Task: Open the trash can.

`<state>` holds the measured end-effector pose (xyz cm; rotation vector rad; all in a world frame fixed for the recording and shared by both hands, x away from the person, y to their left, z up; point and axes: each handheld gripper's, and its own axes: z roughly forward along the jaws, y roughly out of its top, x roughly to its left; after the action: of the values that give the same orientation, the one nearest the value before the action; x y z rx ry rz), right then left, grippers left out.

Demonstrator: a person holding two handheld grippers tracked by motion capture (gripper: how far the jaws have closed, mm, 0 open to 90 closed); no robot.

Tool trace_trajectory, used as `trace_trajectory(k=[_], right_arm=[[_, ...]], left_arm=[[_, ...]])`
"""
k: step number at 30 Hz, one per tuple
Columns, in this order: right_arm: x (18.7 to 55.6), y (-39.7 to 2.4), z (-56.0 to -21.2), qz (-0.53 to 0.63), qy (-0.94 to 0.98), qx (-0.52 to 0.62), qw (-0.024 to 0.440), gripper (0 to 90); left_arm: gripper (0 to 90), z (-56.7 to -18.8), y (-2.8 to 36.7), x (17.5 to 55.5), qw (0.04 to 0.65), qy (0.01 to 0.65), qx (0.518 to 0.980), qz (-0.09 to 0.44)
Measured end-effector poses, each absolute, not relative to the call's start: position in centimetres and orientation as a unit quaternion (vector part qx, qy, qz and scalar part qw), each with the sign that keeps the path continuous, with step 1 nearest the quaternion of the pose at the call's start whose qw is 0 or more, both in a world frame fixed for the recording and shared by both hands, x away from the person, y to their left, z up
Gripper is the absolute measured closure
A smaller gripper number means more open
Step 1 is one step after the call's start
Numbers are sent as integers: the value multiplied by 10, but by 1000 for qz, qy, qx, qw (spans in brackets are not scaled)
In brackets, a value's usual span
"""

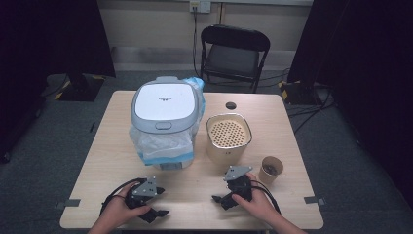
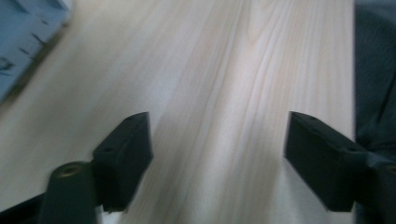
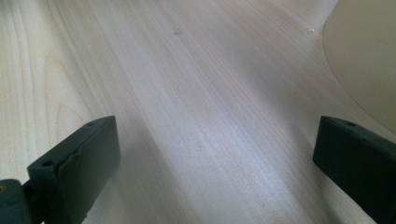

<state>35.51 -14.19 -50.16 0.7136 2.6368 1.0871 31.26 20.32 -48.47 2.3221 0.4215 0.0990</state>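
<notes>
Both grippers rest wide open and empty on the table's near edge: left gripper (image 1: pixel 157 201) at seven o'clock, right gripper (image 1: pixel 220 198) at five.

Nearest my right gripper is the paper cup (image 1: pixel 271 168), up at two o'clock from it, with the perforated cream container (image 1: pixel 229 136) at twelve. If I swing out carelessly I could tip the cup; its contents are too dark to tell. The bag-wrapped white appliance (image 1: pixel 165 122) carries small lettering on its lid, too small for me to read.
</notes>
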Motion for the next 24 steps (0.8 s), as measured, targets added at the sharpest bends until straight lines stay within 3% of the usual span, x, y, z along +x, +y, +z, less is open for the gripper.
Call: trace_trajectory(k=[1, 3, 5, 24], right_arm=[[355, -142, -502, 368, 892, 241, 100, 0], [356, -142, -502, 368, 893, 240, 100, 0], [356, -141, -502, 367, 893, 241, 100, 0], [356, -141, -502, 368, 893, 240, 101, 0]], left_arm=[[132, -481, 205, 312, 385, 173, 906, 38], [186, -472, 207, 313, 394, 181, 900, 34], [156, -468, 208, 312, 401, 187, 897, 30], [160, -352, 230, 304, 440, 176, 880, 32]])
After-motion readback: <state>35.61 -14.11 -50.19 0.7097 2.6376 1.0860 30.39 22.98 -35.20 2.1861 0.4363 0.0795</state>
